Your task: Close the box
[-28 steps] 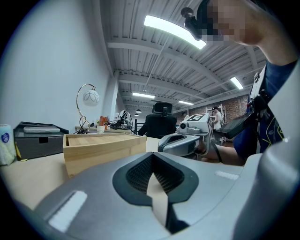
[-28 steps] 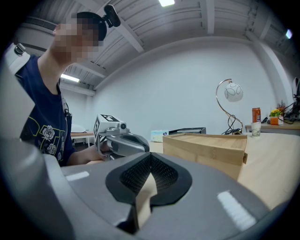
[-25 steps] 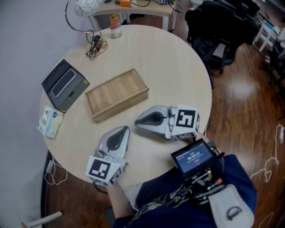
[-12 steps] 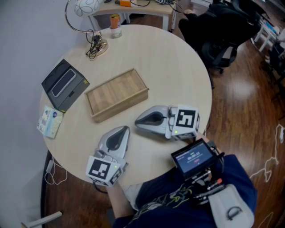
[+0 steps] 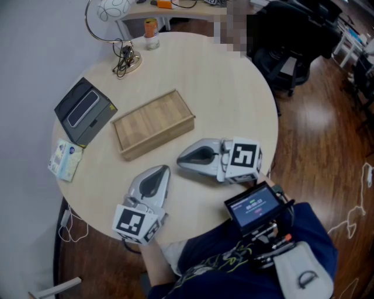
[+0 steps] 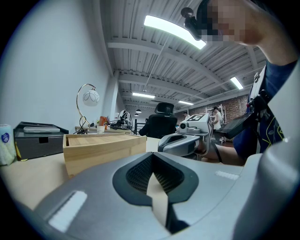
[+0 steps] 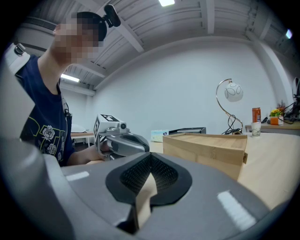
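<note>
Okay, both grippers lie flat on the round pale table (image 5: 234, 87), near its front edge, and neither touches the wooden box (image 5: 153, 124). The left gripper (image 5: 162, 170) points away from the person toward the box's near long side, with bare table between its tip and the box. Its own view shows the jaws pressed together with nothing between them, and the box (image 6: 103, 147) ahead to the left. The right gripper (image 5: 181, 159) lies just right of the left one and points left, its tip near the box's near right corner but apart from it. Its jaws are also closed together and empty, and the box (image 7: 206, 145) sits ahead to the right in its view. Each gripper view also shows the other gripper with a hand on it. The box sits left of the table's centre, angled, with a flat wooden lid lying level over its top. It looks closed. A black case (image 5: 85, 111) is just left of the box, and a tissue packet (image 5: 65, 159) lies at the left rim. At the far edge stand a lamp (image 5: 114, 9) and a small cup (image 5: 152, 35). A small screen (image 5: 254, 204) shows by the person's lap.
</note>
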Demonstrator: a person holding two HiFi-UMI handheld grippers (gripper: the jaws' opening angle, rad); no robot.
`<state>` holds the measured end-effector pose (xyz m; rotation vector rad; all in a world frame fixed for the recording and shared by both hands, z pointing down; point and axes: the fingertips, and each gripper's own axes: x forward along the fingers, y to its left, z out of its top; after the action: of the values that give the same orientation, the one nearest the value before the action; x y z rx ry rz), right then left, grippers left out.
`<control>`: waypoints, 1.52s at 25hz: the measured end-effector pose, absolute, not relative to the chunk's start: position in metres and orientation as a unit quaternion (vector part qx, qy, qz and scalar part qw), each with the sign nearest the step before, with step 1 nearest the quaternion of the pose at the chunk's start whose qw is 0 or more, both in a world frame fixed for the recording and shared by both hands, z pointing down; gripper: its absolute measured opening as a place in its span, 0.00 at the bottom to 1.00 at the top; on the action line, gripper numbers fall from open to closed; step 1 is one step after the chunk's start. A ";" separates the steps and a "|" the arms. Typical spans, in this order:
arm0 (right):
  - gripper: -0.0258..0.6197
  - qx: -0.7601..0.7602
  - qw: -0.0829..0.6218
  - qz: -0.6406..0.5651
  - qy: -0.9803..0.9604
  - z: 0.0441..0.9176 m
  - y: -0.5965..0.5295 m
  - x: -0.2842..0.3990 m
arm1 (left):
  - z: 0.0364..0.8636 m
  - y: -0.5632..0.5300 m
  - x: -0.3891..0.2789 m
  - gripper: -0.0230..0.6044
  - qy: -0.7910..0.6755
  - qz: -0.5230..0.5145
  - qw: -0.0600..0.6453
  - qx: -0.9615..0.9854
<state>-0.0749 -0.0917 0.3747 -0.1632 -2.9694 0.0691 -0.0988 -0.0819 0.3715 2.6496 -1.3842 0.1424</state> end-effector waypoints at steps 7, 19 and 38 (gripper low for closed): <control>0.04 -0.055 0.084 0.023 -0.995 0.374 -0.092 -0.075 | 0.371 -0.082 -0.099 0.04 -0.461 0.046 0.073 0.883; 0.04 -0.054 0.084 0.023 -0.995 0.375 -0.091 -0.075 | 0.371 -0.082 -0.099 0.04 -0.460 0.047 0.070 0.884; 0.04 -0.054 0.084 0.024 -0.995 0.374 -0.091 -0.075 | 0.371 -0.081 -0.099 0.04 -0.460 0.046 0.073 0.884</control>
<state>-0.0750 -0.0909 0.3738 -0.1602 -2.9684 0.0731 -0.0986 -0.0812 0.3706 2.6535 -1.3823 0.1379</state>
